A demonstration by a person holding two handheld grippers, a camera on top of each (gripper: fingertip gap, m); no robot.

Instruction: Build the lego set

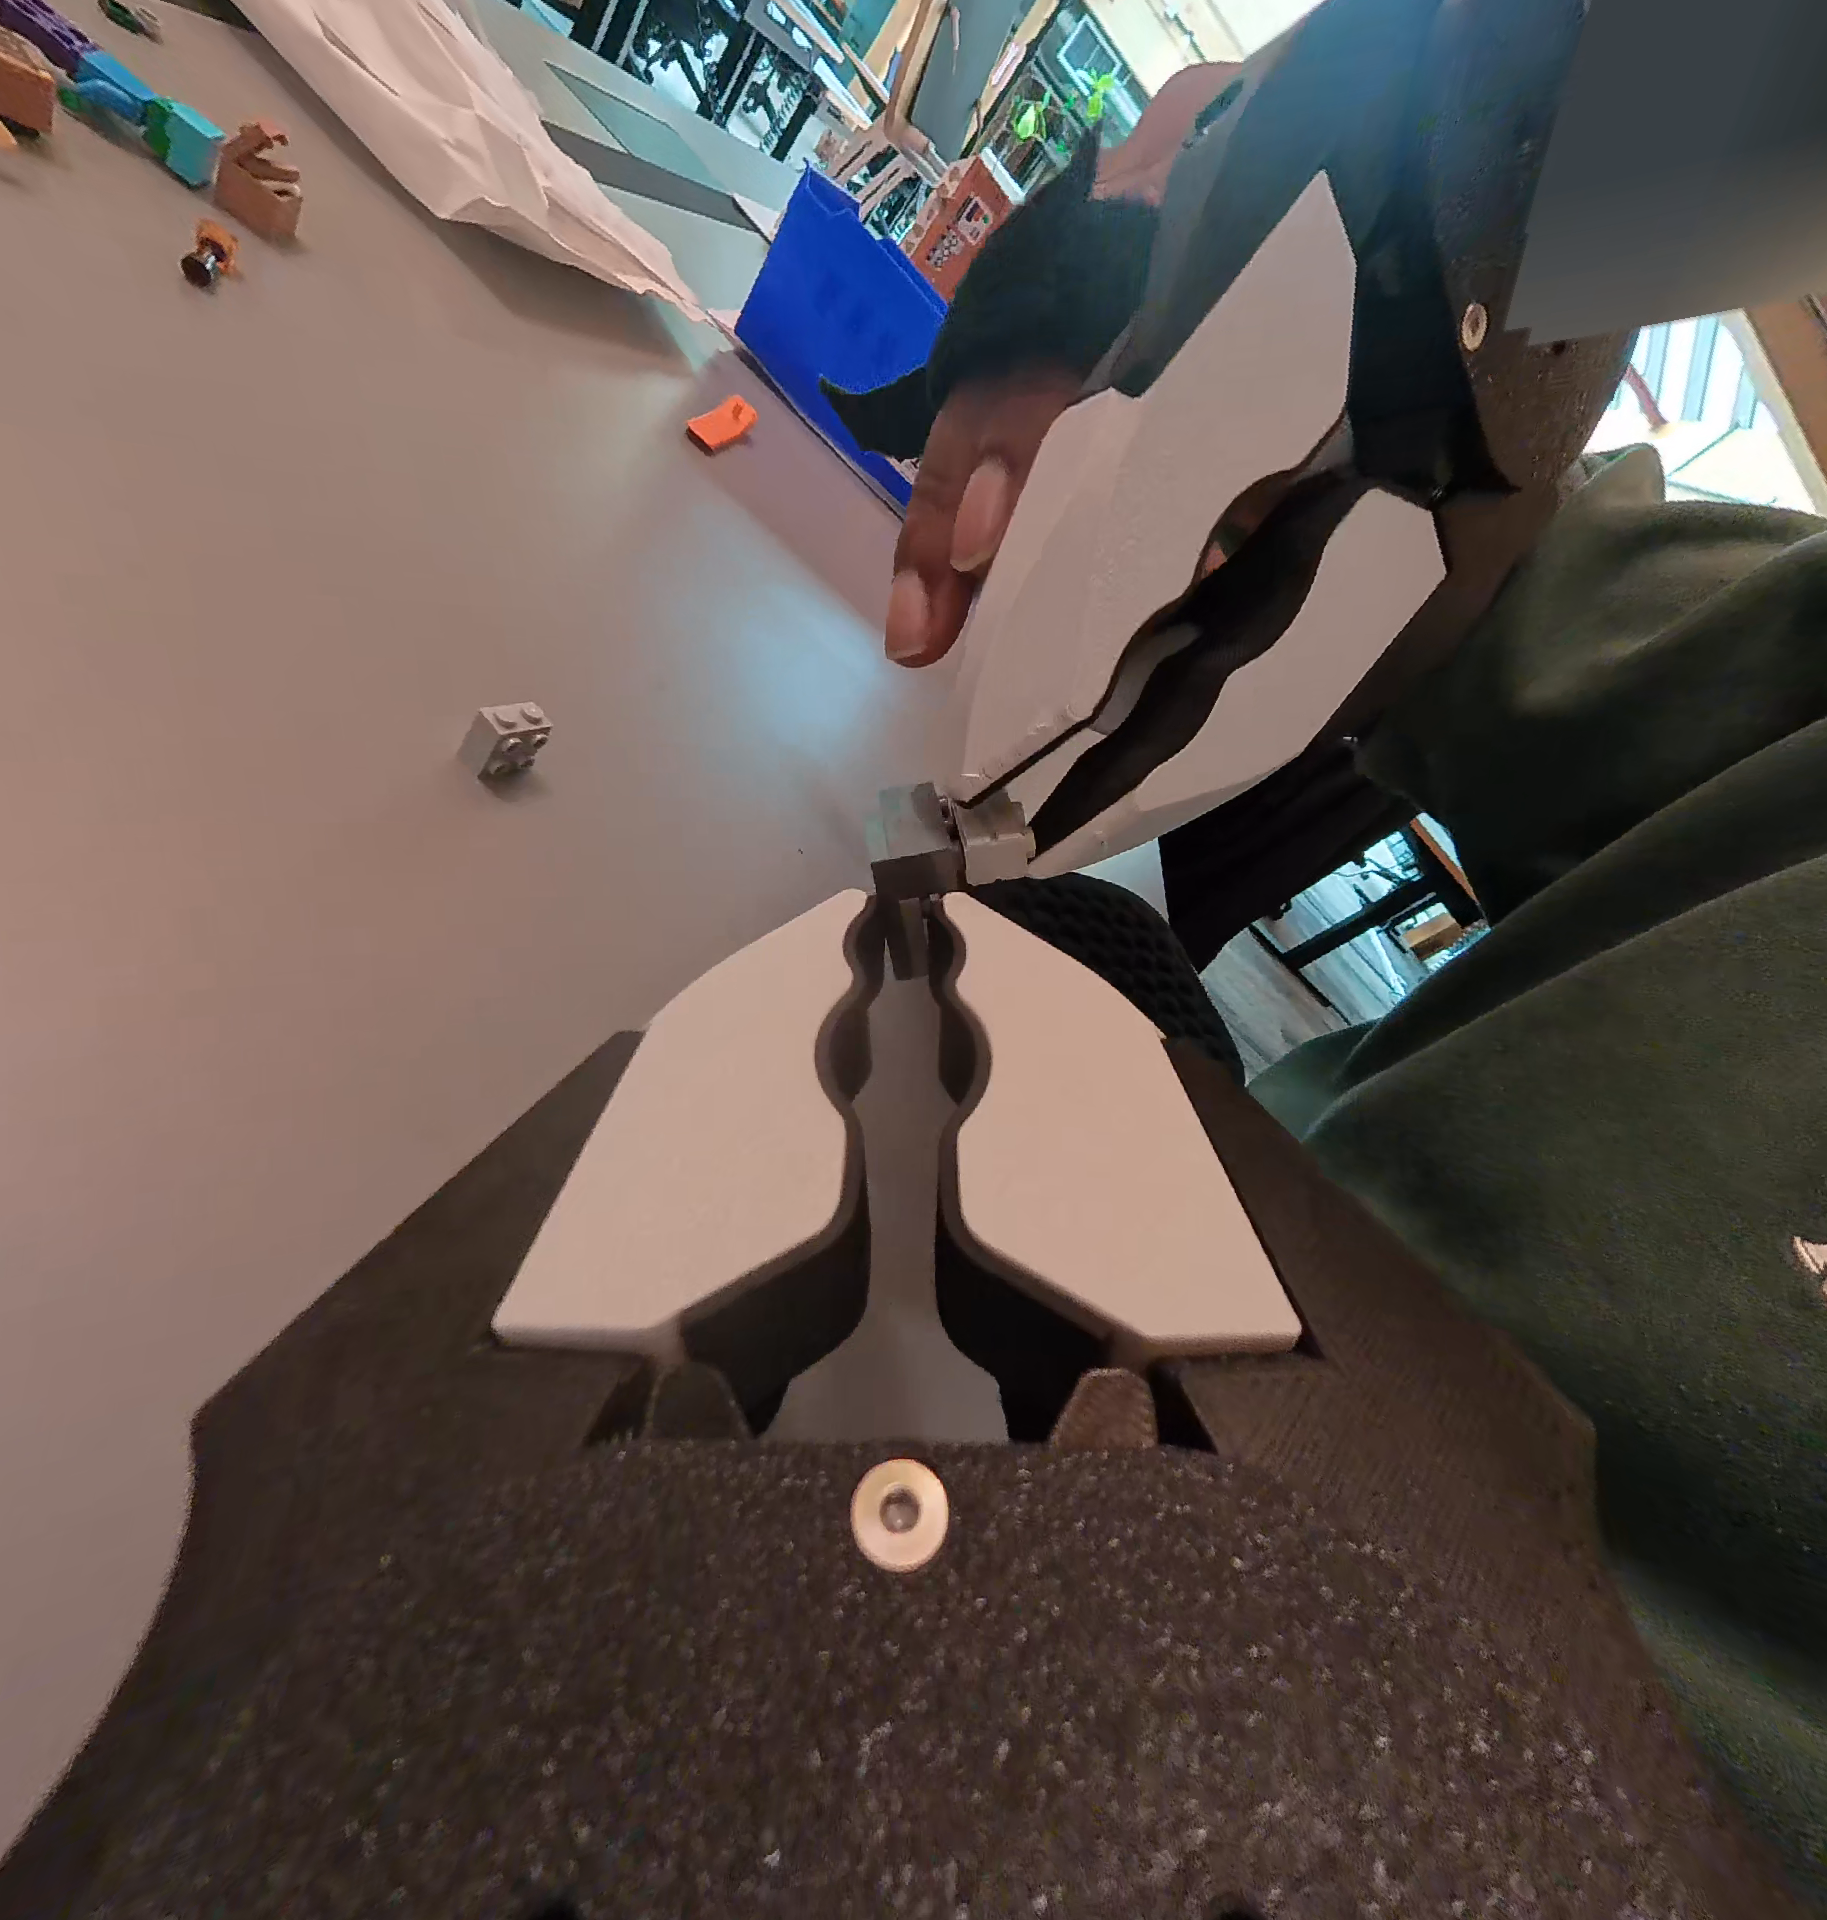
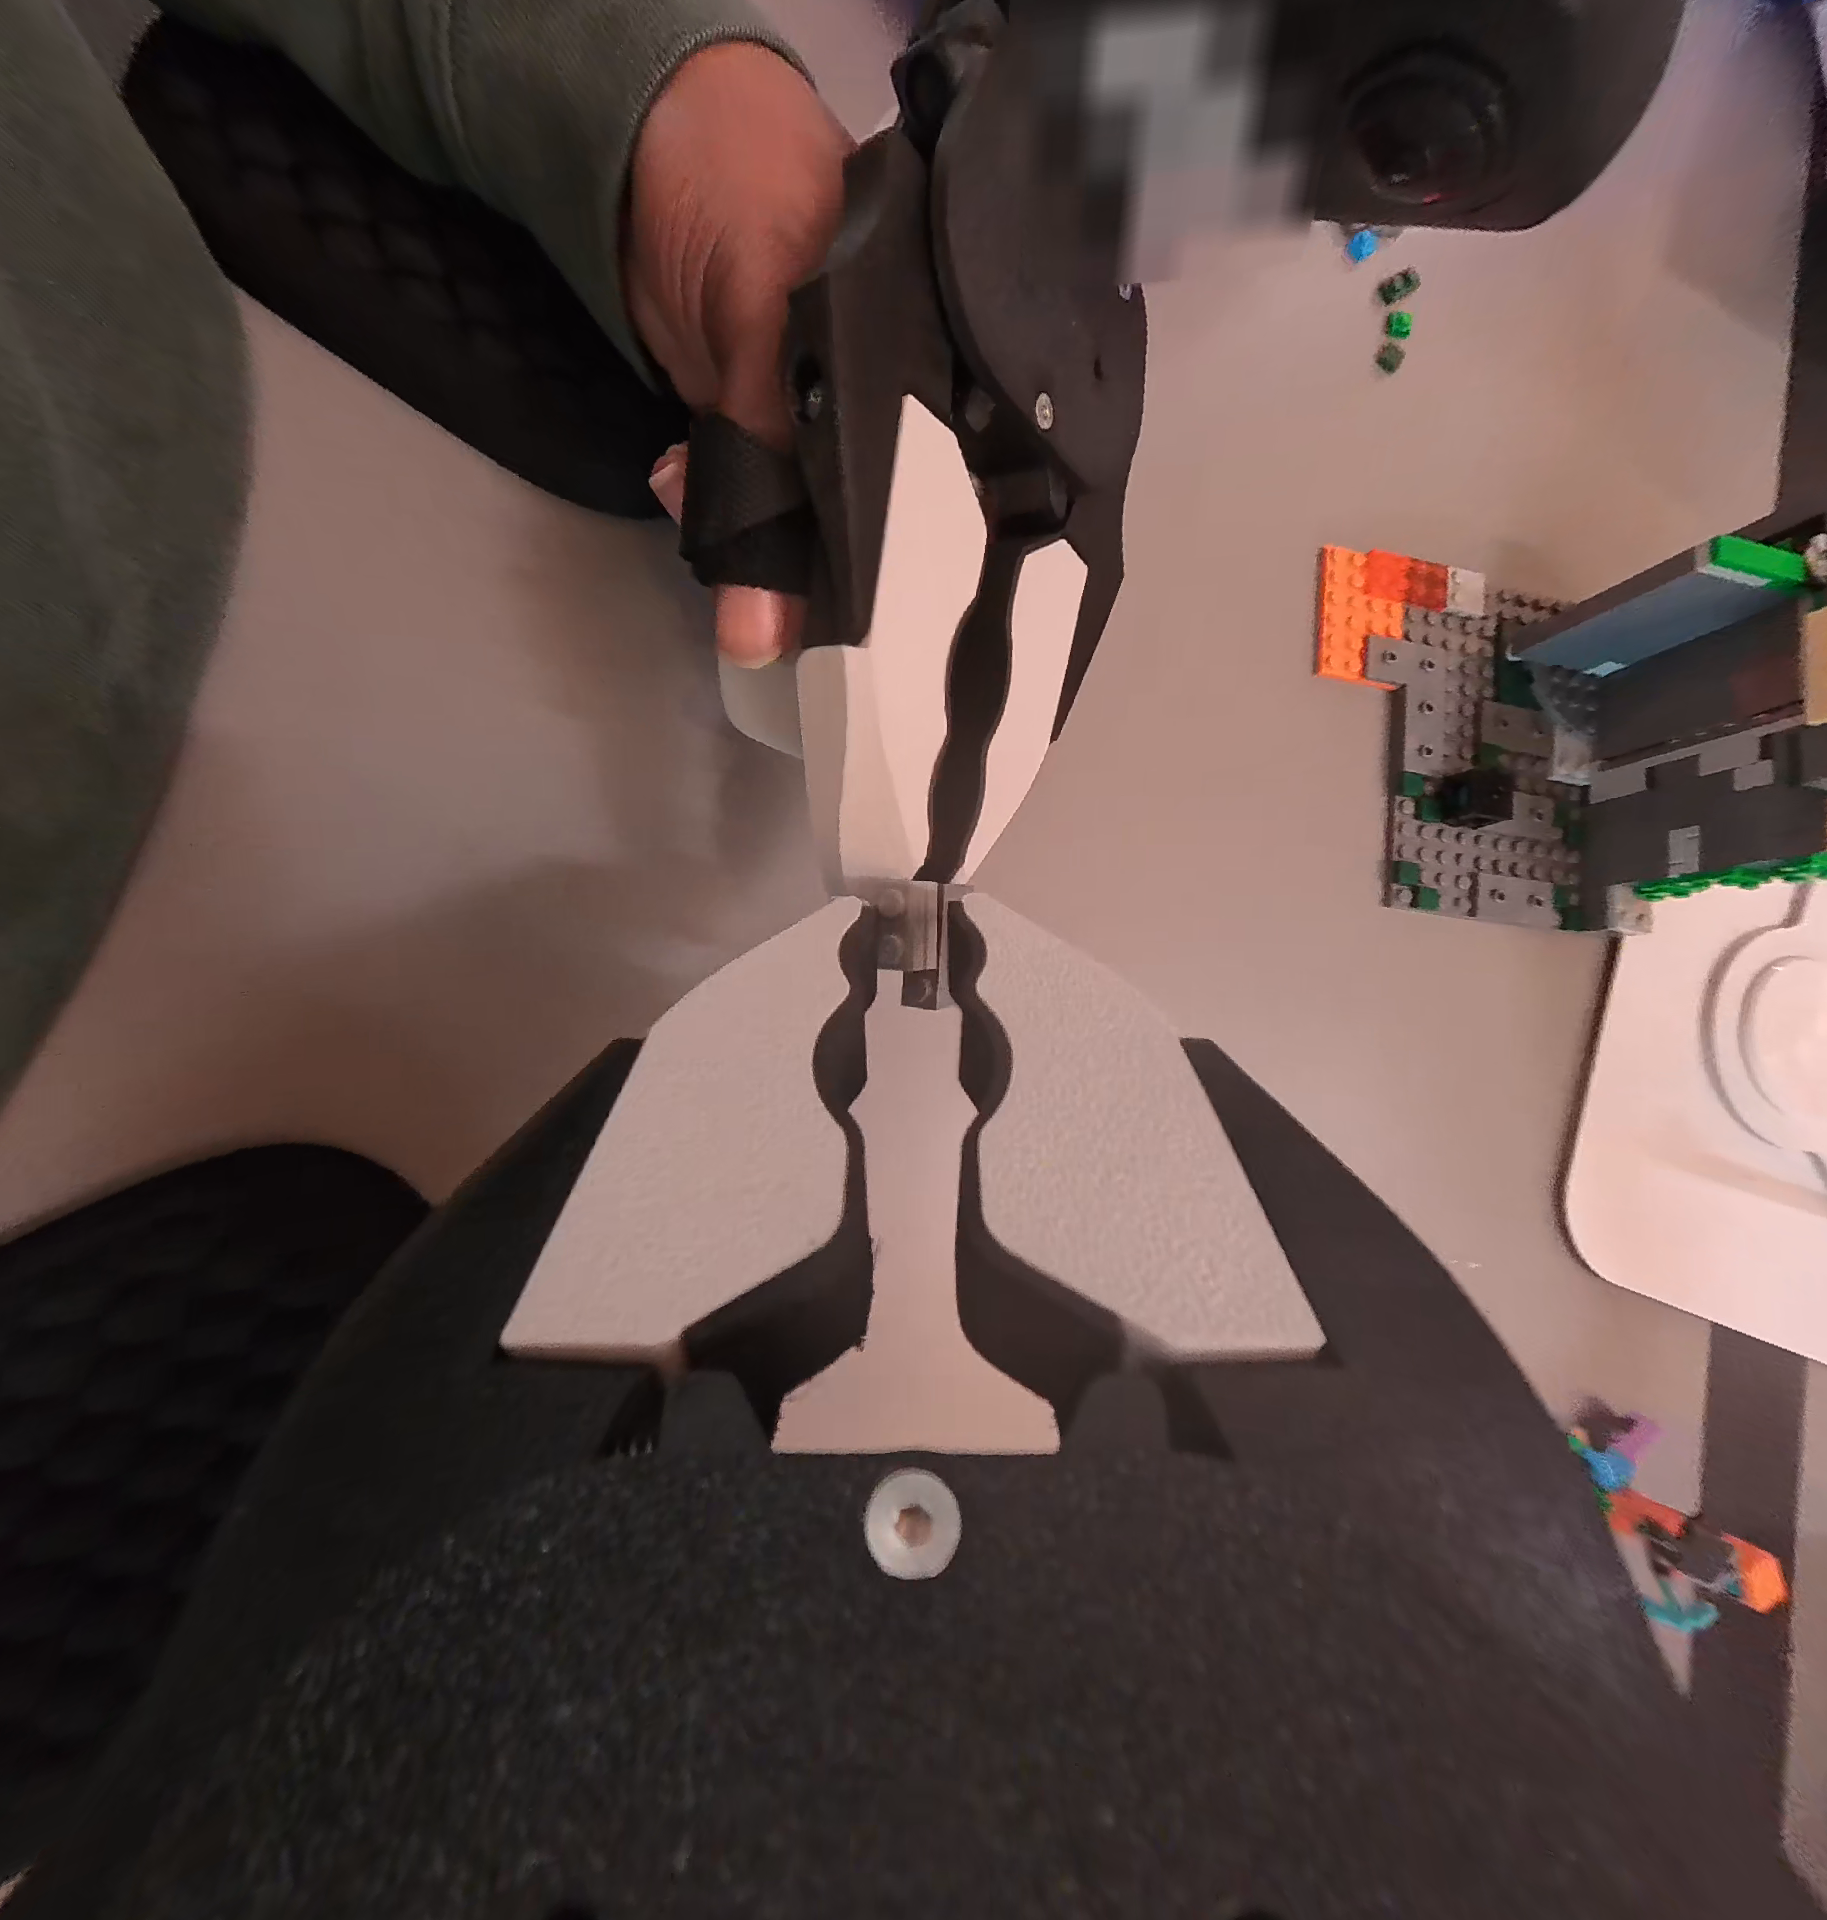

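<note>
**Two grippers meeting tip to tip over the grey table, each pinching a small grey brick**

Your left gripper (image 1: 907, 914) has its white fingers drawn nearly together, with only a narrow slot between them, and clamps a small dark grey Lego piece (image 1: 909, 868) right at the tips. Your right gripper (image 2: 909, 940) is likewise almost closed, tips nipping a small light grey studded Lego brick (image 2: 904, 920). In the left wrist view that light grey brick (image 1: 992, 840) sits at the far gripper's tips, touching the dark grey piece; the two are pressed side to side in the air above the matte grey tabletop (image 1: 317, 623). Whether the studs are fully seated, you cannot tell from either view.

Loose on the table, well apart from the grippers: a single light grey 2x2 brick (image 1: 507, 740) and a small orange sloped piece (image 1: 722, 423) beside a blue plastic bin (image 1: 836, 312). At the far corner lie a row of brown, purple and teal brick blocks (image 1: 109, 104) and a crumpled white paper sheet (image 1: 473, 114).

From the right wrist view, the partly built Lego model on grey baseplates with an orange corner (image 2: 1460, 727) rests off to the right, a white moulded tray (image 2: 1719, 1143) just beside it, and a small orange and teal figure assembly (image 2: 1688, 1548) nearer the camera
</note>
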